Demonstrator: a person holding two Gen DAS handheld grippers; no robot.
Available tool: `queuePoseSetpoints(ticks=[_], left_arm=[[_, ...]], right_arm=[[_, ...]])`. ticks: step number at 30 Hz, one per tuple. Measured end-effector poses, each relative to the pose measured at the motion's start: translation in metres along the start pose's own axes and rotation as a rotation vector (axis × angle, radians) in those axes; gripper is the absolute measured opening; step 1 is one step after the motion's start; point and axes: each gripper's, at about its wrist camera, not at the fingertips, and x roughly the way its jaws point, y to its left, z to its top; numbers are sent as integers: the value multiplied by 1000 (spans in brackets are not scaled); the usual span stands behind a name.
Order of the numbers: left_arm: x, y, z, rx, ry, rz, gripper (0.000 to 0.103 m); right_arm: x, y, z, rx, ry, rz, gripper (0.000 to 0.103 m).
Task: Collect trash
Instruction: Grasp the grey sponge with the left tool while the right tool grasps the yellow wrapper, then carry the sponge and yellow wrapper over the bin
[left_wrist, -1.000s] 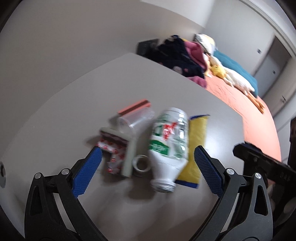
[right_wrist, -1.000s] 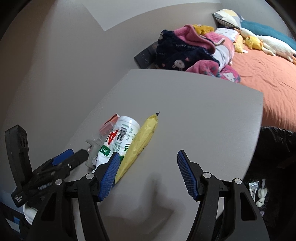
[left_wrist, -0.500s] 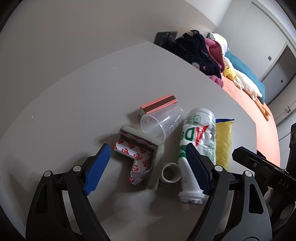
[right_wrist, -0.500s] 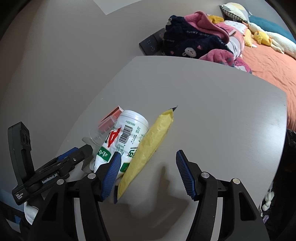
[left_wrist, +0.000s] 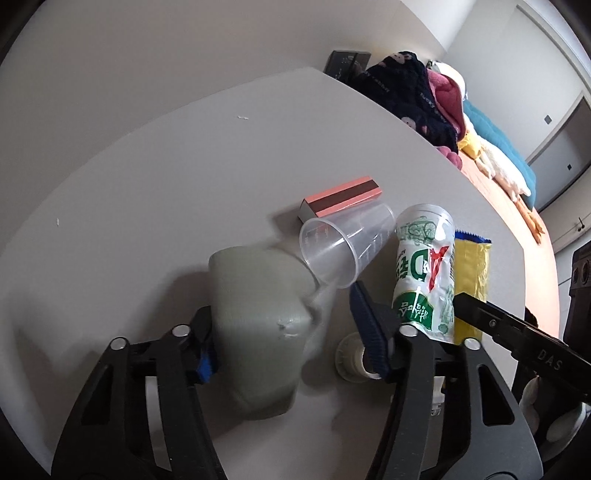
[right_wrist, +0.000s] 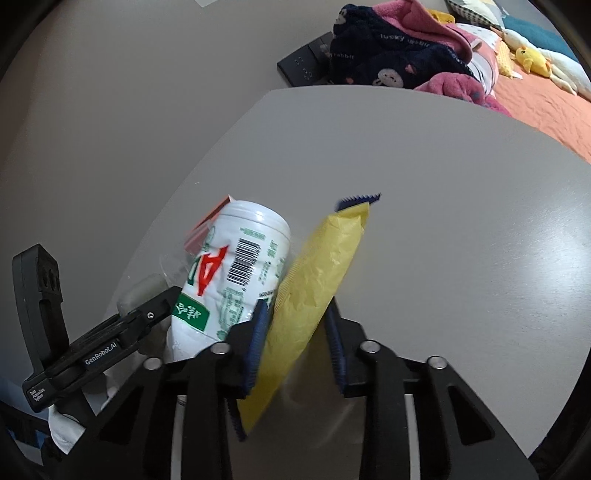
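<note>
Left wrist view: the left claw (left_wrist: 284, 332) has just been closing and stands about half open around a grey-green folded wrapper (left_wrist: 258, 317). Its left pad presses the wrapper's side; whether the right pad (left_wrist: 365, 325) touches it is blurred and cannot be told. The wrapper sits near the tabletop's (left_wrist: 184, 166) near edge. Just beyond it a clear plastic cup (left_wrist: 343, 247) lies on its side, its mouth toward the wrapper, with a pink-topped small box (left_wrist: 340, 199) behind it. Right of the cup lies a white plastic bottle (left_wrist: 424, 273) with a green and red label, and a yellow packet (left_wrist: 471, 273) beside it. A tape roll (left_wrist: 349, 354) lies by the right pad.

Right wrist view: the right claw (right_wrist: 295, 343) has just been closing and is nearly shut on the yellow packet (right_wrist: 317, 280), pinching its lower part from both sides. The packet tilts up, its blue serrated end pointing away. The white plastic bottle (right_wrist: 240, 273) lies just left of it, near the tabletop's (right_wrist: 443, 221) left edge.
</note>
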Motion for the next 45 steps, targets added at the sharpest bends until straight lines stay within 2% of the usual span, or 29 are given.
queuePoseSetpoints(ticks=[2, 7, 20, 27, 45], left_arm=[[-1, 1, -1, 0, -4, 1, 39], [-4, 3, -1, -9, -4, -9, 38], [-31, -13, 3, 6, -52, -38, 38], [-45, -38, 2, 37, -71, -81, 38], [-63, -124, -9, 205, -80, -180, 38]], right_arm=[[2, -2, 1, 1, 9, 12, 18], [-6, -2, 0, -7, -10, 25, 14], [-37, -5, 1, -2, -57, 42, 14], [-66, -10, -6, 10, -95, 33, 14], [-143, -37, -37, 63, -210, -5, 14]])
